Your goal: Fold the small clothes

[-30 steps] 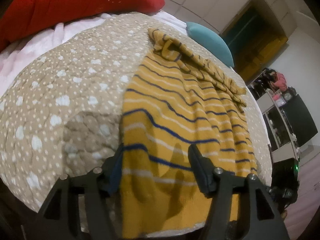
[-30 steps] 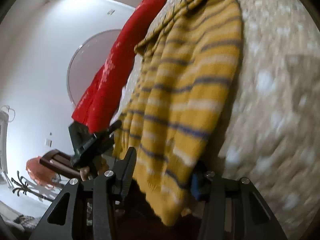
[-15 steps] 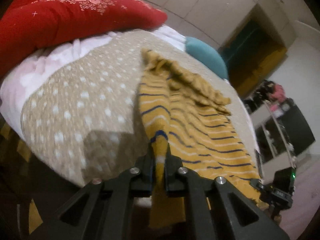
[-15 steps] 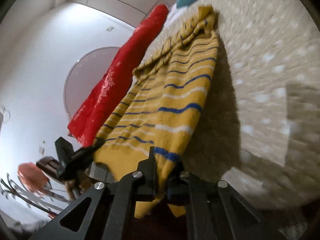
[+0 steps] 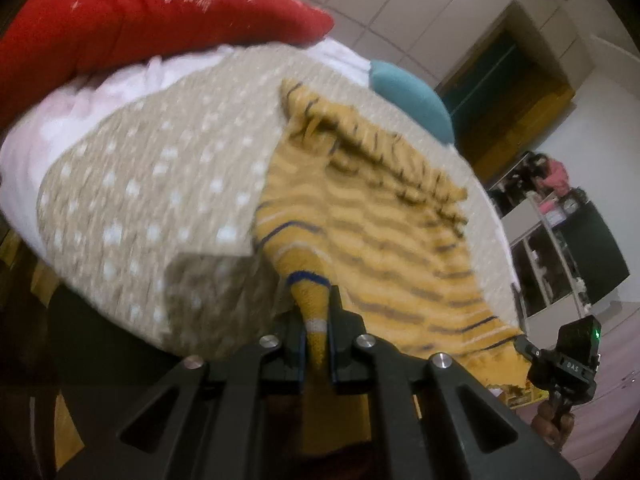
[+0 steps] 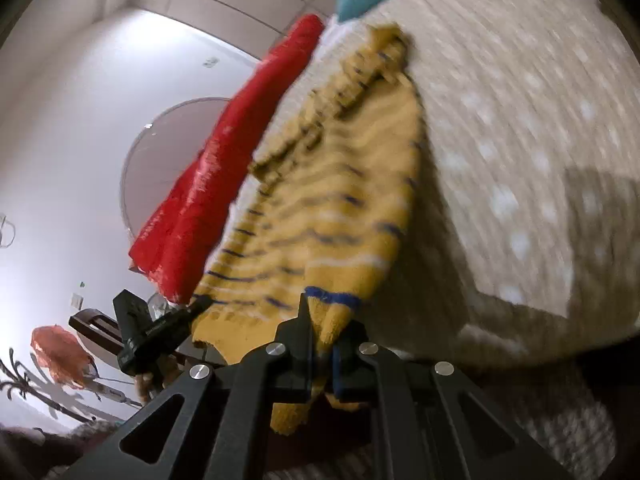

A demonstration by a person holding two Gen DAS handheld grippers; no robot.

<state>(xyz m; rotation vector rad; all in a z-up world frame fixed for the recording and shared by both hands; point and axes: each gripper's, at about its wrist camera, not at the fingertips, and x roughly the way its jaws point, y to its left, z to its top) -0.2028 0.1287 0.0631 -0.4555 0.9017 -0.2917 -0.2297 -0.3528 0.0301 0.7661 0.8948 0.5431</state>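
A small yellow sweater (image 5: pixel 372 216) with blue and white stripes lies on a beige dotted bedspread (image 5: pixel 152 184), its hem hanging past the bed's near edge. My left gripper (image 5: pixel 316 320) is shut on the hem's left corner. My right gripper (image 6: pixel 324 332) is shut on the hem's right corner of the sweater (image 6: pixel 332 208). The hem is lifted off the bed between them. Each gripper shows in the other's view: the right gripper (image 5: pixel 528 350) and the left gripper (image 6: pixel 196 306).
A red pillow (image 5: pixel 140 20) and a teal pillow (image 5: pixel 412 96) lie at the bed's far end, with white bedding (image 5: pixel 92 100) under the spread. Shelves and a dark cabinet (image 5: pixel 580 248) stand at the right. The bedspread (image 6: pixel 520 128) drops off at its near edge.
Both grippers closed on the sweater's hem corners, which were between open jaws one second ago. Both then pulled the hem up and back off the bed edge.
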